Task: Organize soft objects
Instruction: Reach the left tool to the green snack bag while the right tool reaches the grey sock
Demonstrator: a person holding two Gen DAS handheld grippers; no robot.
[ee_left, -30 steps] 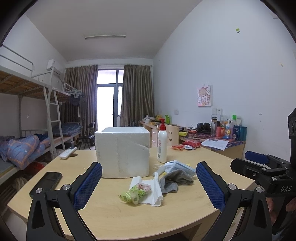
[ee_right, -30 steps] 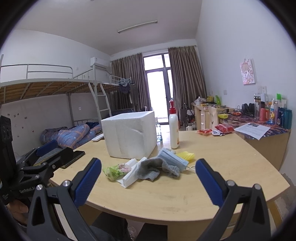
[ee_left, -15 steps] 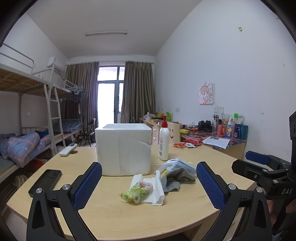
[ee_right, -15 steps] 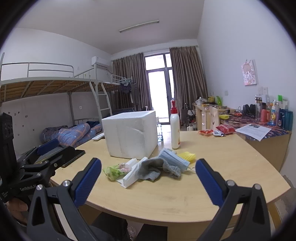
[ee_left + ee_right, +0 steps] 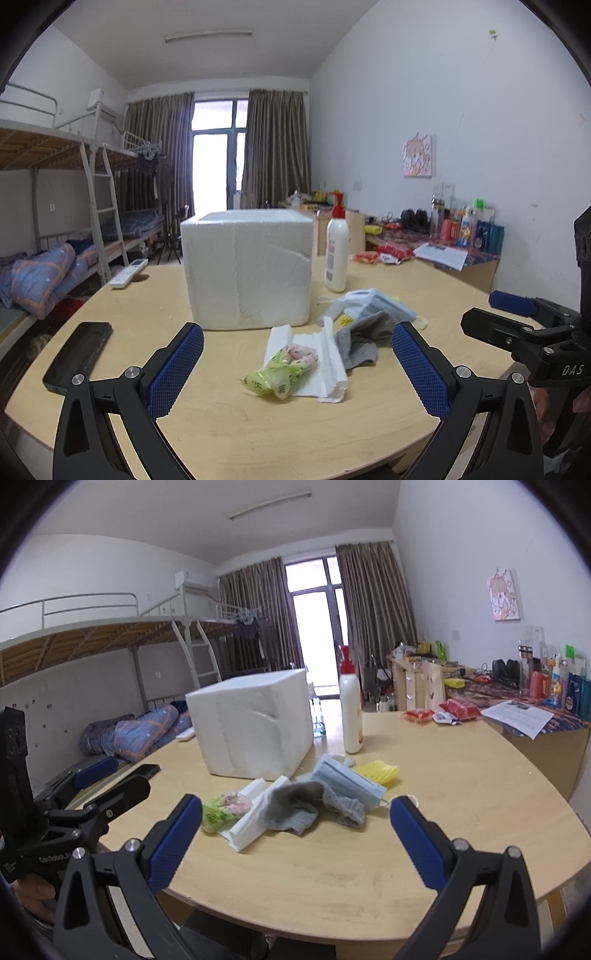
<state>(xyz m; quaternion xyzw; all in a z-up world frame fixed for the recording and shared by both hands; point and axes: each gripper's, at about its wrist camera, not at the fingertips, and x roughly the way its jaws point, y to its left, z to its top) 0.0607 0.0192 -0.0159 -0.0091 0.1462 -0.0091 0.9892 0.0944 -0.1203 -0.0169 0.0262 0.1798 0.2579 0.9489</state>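
Left wrist view shows almost nothing has changed: left gripper [image 5: 297, 363] and right gripper [image 5: 295, 830] still hover wide open and empty, the gray sock [image 5: 360, 341], face masks [image 5: 373, 301] and tissue [image 5: 314, 363] lie untouched beside the foam box [image 5: 249, 267] on the counter [image 5: 258, 435], sorting not begun.

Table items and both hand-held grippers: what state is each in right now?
Left hand-held gripper: open, empty.
Right hand-held gripper: open, empty.
Foam box: upright, lid off.
Grey sock: crumpled, on the table.
Face masks: stacked, partly under the sock.
Green bag: crumpled, on white foam sheet.
Pump bottle: upright.
Phone: flat, screen dark.
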